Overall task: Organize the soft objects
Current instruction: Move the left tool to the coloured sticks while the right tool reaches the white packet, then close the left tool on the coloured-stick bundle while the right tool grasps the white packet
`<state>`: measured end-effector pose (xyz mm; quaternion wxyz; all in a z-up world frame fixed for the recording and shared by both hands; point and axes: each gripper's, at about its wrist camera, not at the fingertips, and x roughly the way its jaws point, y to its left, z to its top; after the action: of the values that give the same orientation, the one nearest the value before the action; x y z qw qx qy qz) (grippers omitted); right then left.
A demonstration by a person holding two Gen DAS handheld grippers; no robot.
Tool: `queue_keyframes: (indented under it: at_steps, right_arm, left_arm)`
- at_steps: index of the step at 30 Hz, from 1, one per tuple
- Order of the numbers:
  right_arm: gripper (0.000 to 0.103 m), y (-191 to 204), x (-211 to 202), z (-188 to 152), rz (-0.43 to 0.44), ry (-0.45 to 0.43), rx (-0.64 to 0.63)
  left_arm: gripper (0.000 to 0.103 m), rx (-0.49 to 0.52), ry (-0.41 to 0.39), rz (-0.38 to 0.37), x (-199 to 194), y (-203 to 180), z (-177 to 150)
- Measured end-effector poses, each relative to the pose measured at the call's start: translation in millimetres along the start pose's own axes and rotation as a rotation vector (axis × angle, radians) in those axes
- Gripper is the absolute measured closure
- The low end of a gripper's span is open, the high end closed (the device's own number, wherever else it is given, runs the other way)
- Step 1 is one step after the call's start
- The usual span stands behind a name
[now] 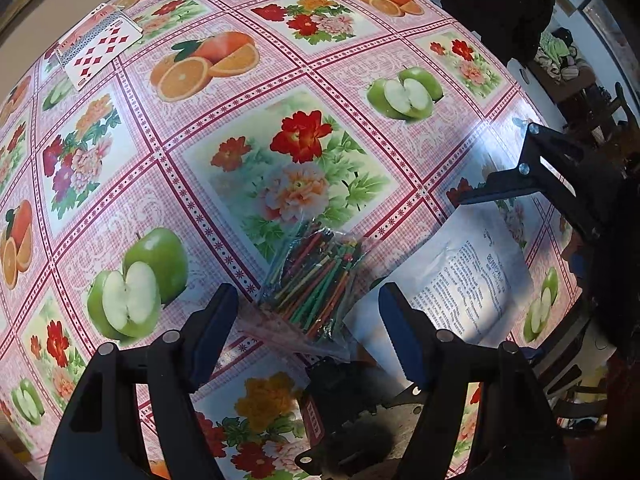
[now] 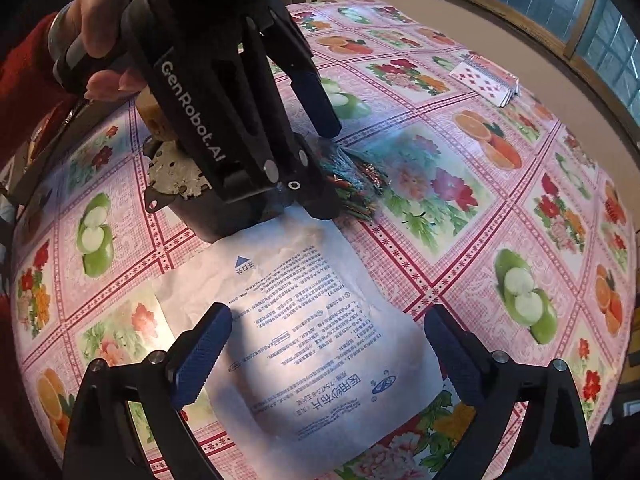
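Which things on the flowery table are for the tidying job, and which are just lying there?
For the job:
- bag of colored sticks
- white paper packet

Just lying about:
- playing cards
- dark metal gadget beside the packet

Clear plastic bag of coloured sticks point(image 1: 316, 280), crinkled, flat on table, sticks running toward 1 o'clock in left wrist view; white paper pouch point(image 2: 316, 332) w/ blue print, lying flat just beside it at 3 o'clock, slightly creased, its near edge overlapping bag's corner.
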<state>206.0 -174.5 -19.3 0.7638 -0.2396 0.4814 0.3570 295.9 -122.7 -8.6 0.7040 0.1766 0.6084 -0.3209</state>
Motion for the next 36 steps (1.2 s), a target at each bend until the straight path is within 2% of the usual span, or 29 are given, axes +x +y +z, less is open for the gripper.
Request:
queue_keyframes:
  at_steps: [4, 9, 11, 12, 13, 15, 18, 19, 21, 26, 29, 36]
  right_arm:
    - [0.000, -17.3, 12.0, -1.0, 0.070, 0.025, 0.047]
    - [0.000, -11.4, 9.3, -7.7, 0.063, -0.025, 0.040]
    - [0.007, -6.3, 3.8, -12.4, 0.054, -0.036, 0.047]
    - [0.014, -3.8, -0.1, -14.6, 0.051, -0.043, 0.055]
    - [0.023, -1.2, -3.4, -16.9, 0.048, -0.046, 0.063]
    - [0.029, 4.3, -8.4, -21.3, 0.040, -0.045, 0.080]
    - [0.041, 9.4, -14.1, -26.6, 0.025, -0.044, 0.115]
    - [0.051, 10.0, -16.1, -28.2, 0.031, -0.047, 0.134]
    - [0.065, 15.5, -21.0, -31.4, 0.051, -0.061, 0.166]
    - [0.067, 31.8, -26.8, -36.7, 0.002, -0.093, 0.192]
    - [0.068, 25.4, -30.1, -41.9, -0.005, -0.116, 0.267]
    - [0.068, 7.6, -47.1, -47.5, -0.024, -0.173, 0.408]
  left_arm:
    - [0.031, 0.019, 0.003, 0.005, 2.6, 0.0, 4.7]
    - [0.031, 0.024, 0.007, 0.024, 2.7, -3.2, 4.9]
    - [0.036, 0.032, 0.011, 0.040, 2.9, -6.9, 4.8]
    - [0.044, 0.035, 0.014, 0.037, 3.3, -9.7, 4.9]
    - [0.056, 0.033, 0.015, 0.027, 2.7, -11.0, 4.9]
    - [0.072, 0.015, 0.017, 0.023, 2.2, -10.2, 4.8]
    - [0.075, 0.006, 0.016, 0.022, 1.2, -7.2, 5.7]
    - [0.076, 0.003, 0.019, 0.022, 0.4, -5.4, 4.1]
    - [0.078, -0.003, 0.022, 0.015, -0.5, -1.6, 1.7]
    - [0.084, -0.050, -0.004, 0.046, -4.3, 8.9, -1.9]
    - [0.085, -0.088, -0.030, 0.032, -9.7, 19.3, -8.5]
    - [0.086, -0.196, -0.084, 0.069, -40.5, 54.4, -38.9]
